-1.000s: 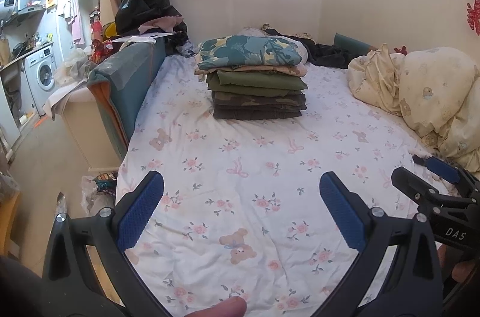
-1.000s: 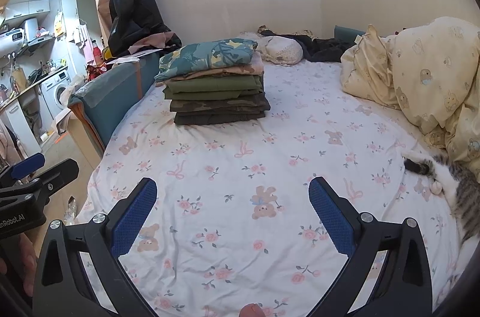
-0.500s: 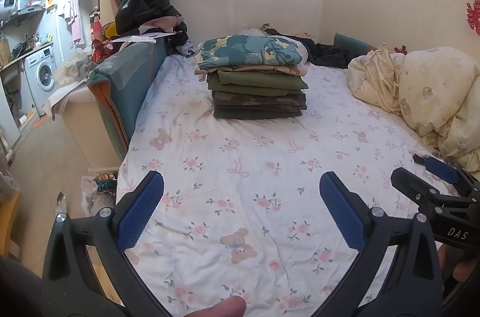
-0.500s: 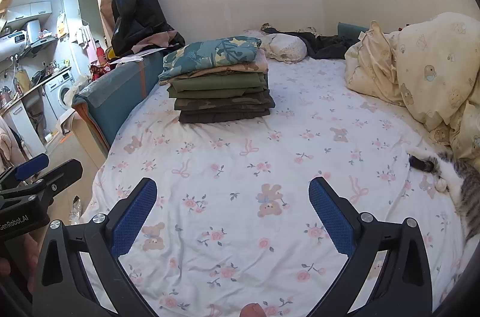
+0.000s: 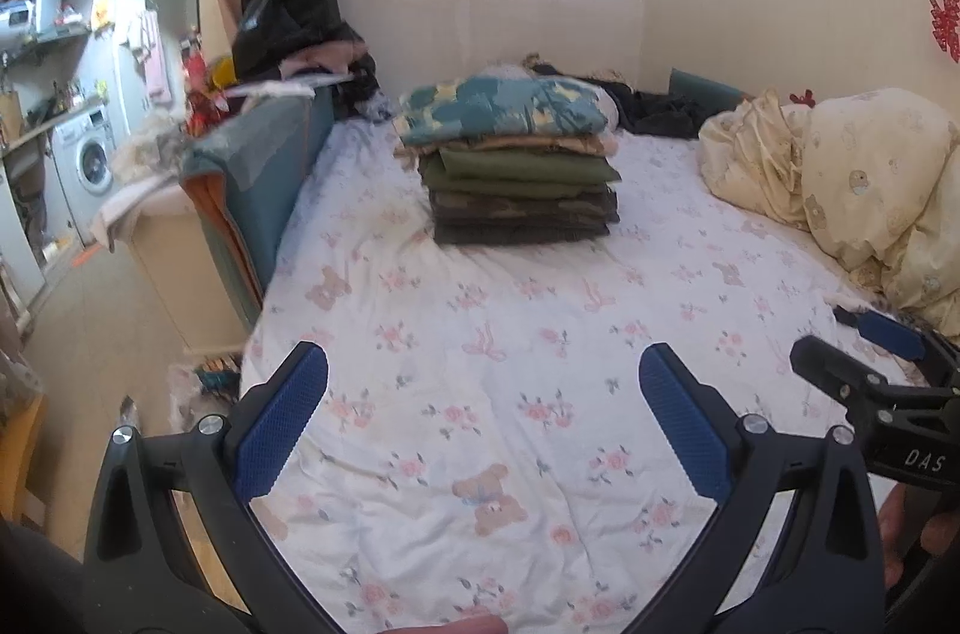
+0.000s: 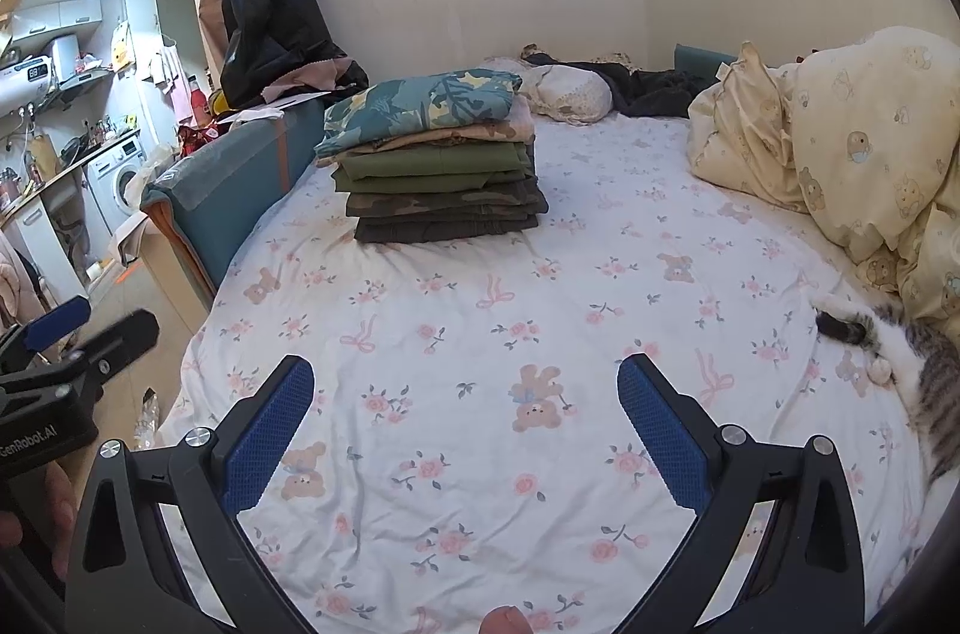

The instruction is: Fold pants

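Observation:
A stack of folded pants (image 5: 519,166) sits at the far side of the bed, with a teal patterned pair on top, then beige, olive and camouflage pairs; it also shows in the right wrist view (image 6: 435,166). My left gripper (image 5: 480,418) is open and empty above the floral sheet (image 5: 480,334), well short of the stack. My right gripper (image 6: 465,424) is open and empty above the sheet (image 6: 540,310). Each gripper shows at the edge of the other's view.
A cream bear-print duvet (image 6: 840,142) is heaped at the right. A cat (image 6: 900,358) lies at the right edge of the bed. A teal board (image 5: 258,178) lines the bed's left side. Dark clothes (image 6: 648,85) lie by the far wall. A washing machine (image 5: 87,160) stands at left.
The right gripper has drifted slightly left and back, so the stack sits further right in its view. The left gripper has barely moved. Both stay open.

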{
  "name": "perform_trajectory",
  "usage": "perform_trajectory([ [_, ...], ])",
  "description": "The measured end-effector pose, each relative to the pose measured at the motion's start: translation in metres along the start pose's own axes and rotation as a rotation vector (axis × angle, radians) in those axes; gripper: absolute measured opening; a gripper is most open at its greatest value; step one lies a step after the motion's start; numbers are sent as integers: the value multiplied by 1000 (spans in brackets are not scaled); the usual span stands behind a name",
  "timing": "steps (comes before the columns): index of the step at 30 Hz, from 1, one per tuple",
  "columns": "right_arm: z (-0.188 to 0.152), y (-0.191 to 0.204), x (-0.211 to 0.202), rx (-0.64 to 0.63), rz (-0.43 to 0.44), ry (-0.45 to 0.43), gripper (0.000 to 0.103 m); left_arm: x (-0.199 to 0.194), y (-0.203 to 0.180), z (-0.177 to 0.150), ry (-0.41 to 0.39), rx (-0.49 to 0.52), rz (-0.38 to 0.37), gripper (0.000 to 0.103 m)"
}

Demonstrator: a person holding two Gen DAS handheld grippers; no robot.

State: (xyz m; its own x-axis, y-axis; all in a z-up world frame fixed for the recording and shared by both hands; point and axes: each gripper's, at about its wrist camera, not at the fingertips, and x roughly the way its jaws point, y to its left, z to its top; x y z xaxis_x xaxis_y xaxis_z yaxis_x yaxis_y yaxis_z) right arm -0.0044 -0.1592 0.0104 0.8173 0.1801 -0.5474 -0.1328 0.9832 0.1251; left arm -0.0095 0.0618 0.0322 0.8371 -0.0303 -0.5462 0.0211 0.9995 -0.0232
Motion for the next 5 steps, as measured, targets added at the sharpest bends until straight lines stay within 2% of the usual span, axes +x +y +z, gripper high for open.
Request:
perform_trajectory([
  [2, 0, -1, -1, 3, -2, -4, 103, 2, 3, -1, 22, -21, -19, 102],
  [5, -1, -2, 0, 4, 0, -4, 103, 0, 3, -1, 4, -22, -10, 102],
])
